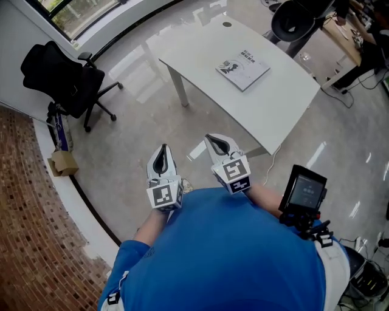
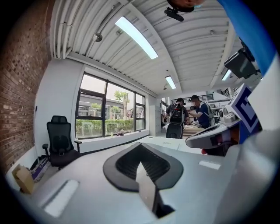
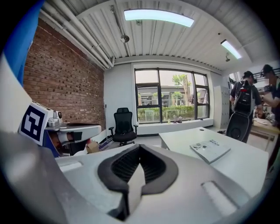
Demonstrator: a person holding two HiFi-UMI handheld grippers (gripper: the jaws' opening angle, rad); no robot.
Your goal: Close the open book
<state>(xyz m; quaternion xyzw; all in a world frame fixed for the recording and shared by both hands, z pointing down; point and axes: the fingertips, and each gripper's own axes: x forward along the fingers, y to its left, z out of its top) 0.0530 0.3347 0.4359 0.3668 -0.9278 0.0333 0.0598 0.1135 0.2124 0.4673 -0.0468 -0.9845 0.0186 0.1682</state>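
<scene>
A book [image 1: 242, 68] lies flat with its cover up on the white table [image 1: 267, 109], well ahead of me; it also shows in the right gripper view [image 3: 210, 150]. I hold both grippers close to my body, over the floor and far short of the table. My left gripper [image 1: 162, 150] has its jaws together with nothing between them, and its dark pads [image 2: 131, 168] meet. Beside it, my right gripper [image 1: 214, 141] is also shut and empty, its pads [image 3: 151, 168] touching. Both point roughly level toward the table.
A black office chair [image 1: 67, 79] and a cardboard box [image 1: 62, 163] stand at the left by the brick wall [image 1: 30, 231]. A second black chair [image 1: 298, 18] is behind the table. A black device with a screen [image 1: 305, 189] hangs at my right side. People [image 2: 177, 116] stand at the back.
</scene>
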